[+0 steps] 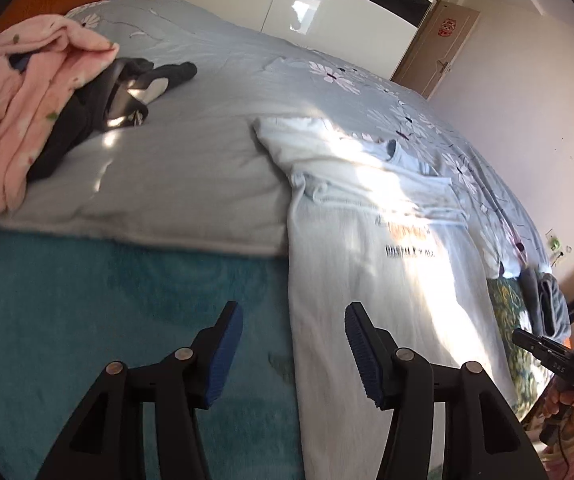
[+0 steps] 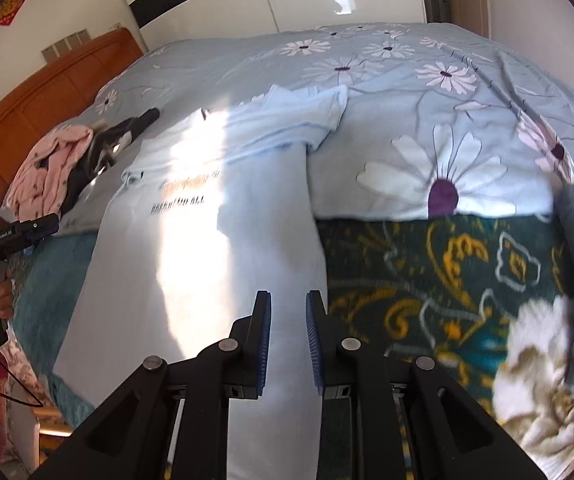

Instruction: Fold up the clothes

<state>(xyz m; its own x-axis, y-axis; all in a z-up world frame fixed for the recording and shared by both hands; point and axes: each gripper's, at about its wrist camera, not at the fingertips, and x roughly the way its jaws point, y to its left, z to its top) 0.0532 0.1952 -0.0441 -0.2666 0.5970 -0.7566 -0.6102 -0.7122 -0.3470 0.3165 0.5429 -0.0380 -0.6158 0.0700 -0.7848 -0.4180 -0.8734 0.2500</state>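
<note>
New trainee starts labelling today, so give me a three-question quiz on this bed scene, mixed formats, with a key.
1. True or false: the left gripper is clamped on the pale blue T-shirt.
2. Multiple choice: what lies beside the pink garment near the headboard? A) a black garment B) a red towel C) a yellow pillow
3. Fill in: the right gripper hovers over the T-shirt's ____ edge, next to the dark floral blanket.

Key: 1 false, its jaws stand wide open over the shirt's left edge; 2 A; 3 right.
</note>
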